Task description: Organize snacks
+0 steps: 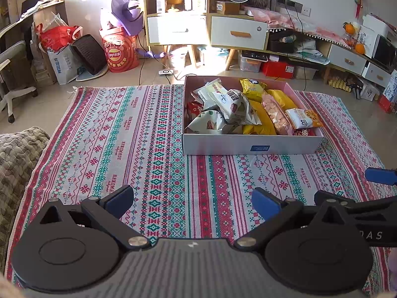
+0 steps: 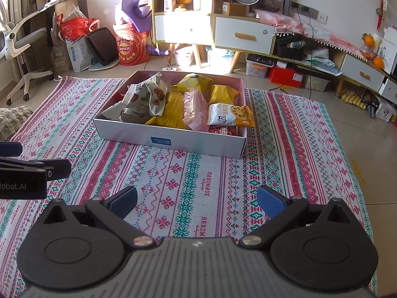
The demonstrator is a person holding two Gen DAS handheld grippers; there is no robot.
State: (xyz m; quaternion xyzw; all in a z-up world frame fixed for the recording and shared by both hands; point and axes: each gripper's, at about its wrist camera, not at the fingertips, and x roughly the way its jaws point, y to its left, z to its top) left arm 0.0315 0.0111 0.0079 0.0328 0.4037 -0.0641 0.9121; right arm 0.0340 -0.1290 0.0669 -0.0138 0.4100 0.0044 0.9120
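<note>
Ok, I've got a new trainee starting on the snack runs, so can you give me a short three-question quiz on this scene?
1. True or false: the left gripper is holding a snack.
2. Where are the snack packets? A) scattered over the rug B) in the box C) on the shelf
3. Fill in: the box sits on the patterned ____.

Key:
1. False. Both the left gripper and the right gripper are open and empty, above the rug.
2. B. The white packets and yellow packets all lie inside the box.
3. rug.
</note>
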